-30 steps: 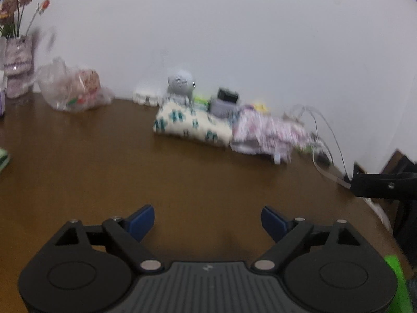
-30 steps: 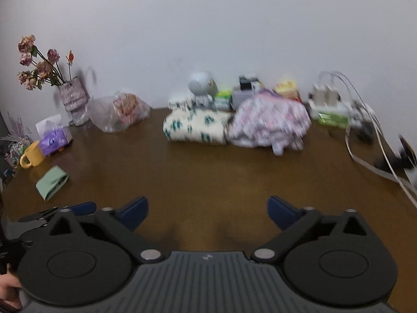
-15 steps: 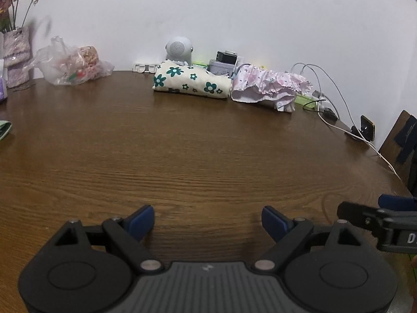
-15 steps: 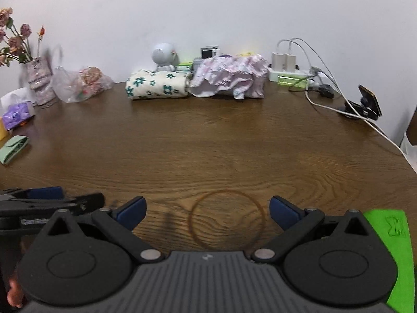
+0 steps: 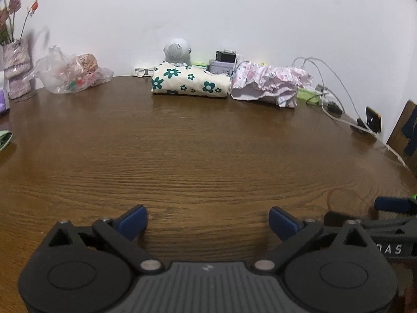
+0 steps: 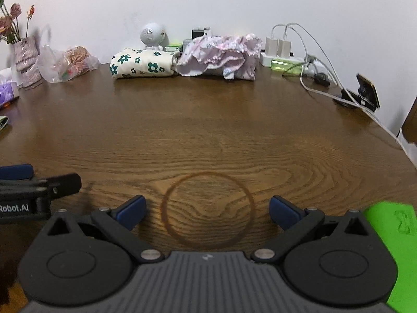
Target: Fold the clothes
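Both wrist views have steadied and dropped since a second ago: the blur is gone, and the two garments now sit sharp at the far edge of the wooden table (image 6: 208, 120) rather than tilted mid-frame.

The floral cream garment (image 6: 142, 64) lies as a tidy folded bundle just left of the pink ruffled garment (image 6: 221, 57), the two touching. The pink one looks bunched, not squared off, so it is probably the piece still to fold; one of the two appears finished. Both lie against the wall, in front of the small white speaker (image 6: 151, 34), well apart from either tool.

The left gripper (image 5: 207, 220) hovers low over bare wood near the table's front edge, its blue fingers spread wide and holding nothing. The right gripper (image 6: 207, 210) sits just beside it, level and facing the garments, fingers likewise spread, straddling a ring stain (image 6: 208, 210) in the wood.
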The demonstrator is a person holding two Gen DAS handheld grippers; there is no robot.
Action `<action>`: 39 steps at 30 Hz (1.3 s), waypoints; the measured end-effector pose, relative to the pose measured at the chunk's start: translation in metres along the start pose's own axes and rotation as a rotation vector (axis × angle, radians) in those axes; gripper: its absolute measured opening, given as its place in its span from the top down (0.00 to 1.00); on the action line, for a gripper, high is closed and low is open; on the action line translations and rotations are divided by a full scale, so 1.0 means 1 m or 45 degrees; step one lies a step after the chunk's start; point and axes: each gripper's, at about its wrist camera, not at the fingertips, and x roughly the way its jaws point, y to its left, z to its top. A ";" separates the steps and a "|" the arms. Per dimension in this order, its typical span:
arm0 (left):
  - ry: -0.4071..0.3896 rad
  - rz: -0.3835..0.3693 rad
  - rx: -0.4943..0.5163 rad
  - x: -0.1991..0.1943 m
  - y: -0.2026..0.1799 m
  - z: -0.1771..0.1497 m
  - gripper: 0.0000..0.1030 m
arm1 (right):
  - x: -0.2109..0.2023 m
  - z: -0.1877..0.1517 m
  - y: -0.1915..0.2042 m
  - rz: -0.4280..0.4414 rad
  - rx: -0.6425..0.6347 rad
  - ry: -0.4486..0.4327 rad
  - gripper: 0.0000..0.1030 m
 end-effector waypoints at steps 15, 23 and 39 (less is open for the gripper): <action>0.032 0.082 0.048 0.005 -0.010 0.000 0.00 | 0.009 0.006 -0.001 -0.029 0.024 -0.007 0.01; 0.032 0.086 0.046 0.005 -0.010 0.000 0.00 | 0.008 0.006 -0.001 -0.030 0.025 -0.006 0.01; 0.032 0.085 0.046 0.004 -0.009 0.000 0.00 | 0.008 0.005 -0.001 -0.032 0.027 -0.006 0.01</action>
